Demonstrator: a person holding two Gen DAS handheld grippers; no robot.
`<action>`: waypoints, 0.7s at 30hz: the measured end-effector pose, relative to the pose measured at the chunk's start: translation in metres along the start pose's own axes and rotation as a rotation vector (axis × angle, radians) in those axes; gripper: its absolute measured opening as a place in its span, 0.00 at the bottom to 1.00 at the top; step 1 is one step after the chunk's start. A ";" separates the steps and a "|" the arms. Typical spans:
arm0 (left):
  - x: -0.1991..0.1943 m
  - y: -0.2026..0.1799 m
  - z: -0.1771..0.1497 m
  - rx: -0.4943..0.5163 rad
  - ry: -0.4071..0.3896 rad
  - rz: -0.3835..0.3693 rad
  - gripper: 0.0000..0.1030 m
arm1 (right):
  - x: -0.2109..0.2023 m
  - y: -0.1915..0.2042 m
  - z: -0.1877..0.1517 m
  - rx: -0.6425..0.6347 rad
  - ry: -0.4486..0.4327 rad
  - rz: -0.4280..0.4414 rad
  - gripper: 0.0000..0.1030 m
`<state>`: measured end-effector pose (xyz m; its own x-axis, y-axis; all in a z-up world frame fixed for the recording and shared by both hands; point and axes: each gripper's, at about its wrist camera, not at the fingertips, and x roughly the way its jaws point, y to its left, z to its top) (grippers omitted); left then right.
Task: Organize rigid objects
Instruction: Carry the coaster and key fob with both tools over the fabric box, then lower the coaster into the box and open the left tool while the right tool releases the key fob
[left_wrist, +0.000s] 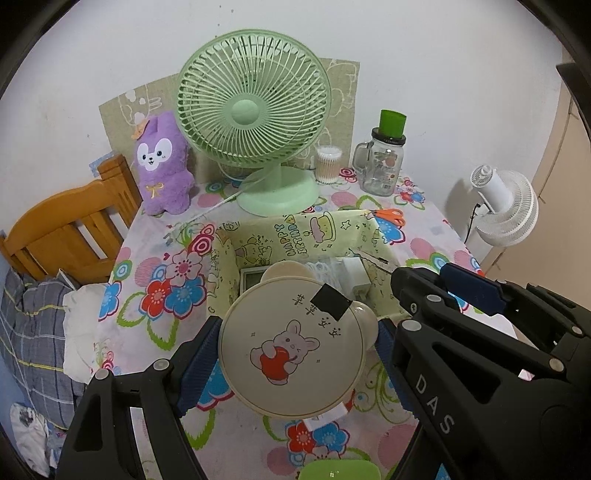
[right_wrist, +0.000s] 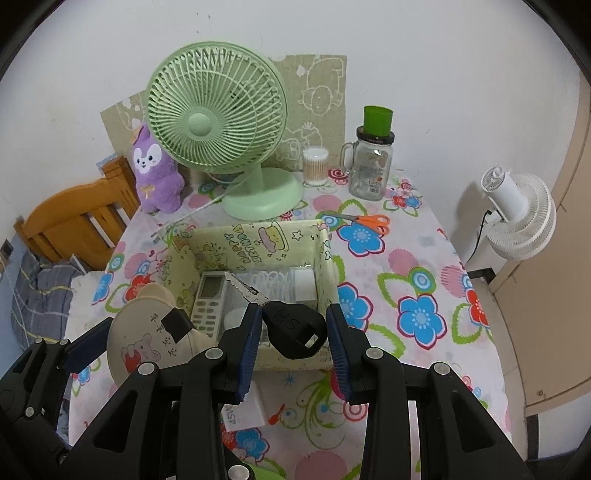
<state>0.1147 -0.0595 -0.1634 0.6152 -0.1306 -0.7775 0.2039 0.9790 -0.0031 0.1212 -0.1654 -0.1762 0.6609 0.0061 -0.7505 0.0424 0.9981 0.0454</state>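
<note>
overhead, right claw (right_wrist: 293, 332) pinches key (right_wrist: 273, 310), blade toward fan; left claw (left_wrist: 295, 339) clamps mirror (left_wrist: 291, 343).

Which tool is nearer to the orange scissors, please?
Right. The right tool, gripping a key, sits directly below the orange scissors; the left tool, holding a beige mirror, is farther left.
</note>
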 end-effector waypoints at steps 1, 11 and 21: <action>0.003 0.001 0.001 -0.001 0.002 0.000 0.82 | 0.004 0.000 0.001 0.000 0.004 0.000 0.38; 0.041 0.007 0.010 0.004 0.037 0.016 0.82 | 0.046 -0.001 0.010 0.008 0.044 0.018 0.38; 0.067 0.010 0.015 0.008 0.072 0.000 0.82 | 0.076 -0.003 0.014 0.017 0.082 0.028 0.47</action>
<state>0.1692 -0.0613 -0.2063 0.5589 -0.1191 -0.8206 0.2104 0.9776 0.0013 0.1818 -0.1686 -0.2235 0.5982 0.0399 -0.8004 0.0378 0.9963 0.0778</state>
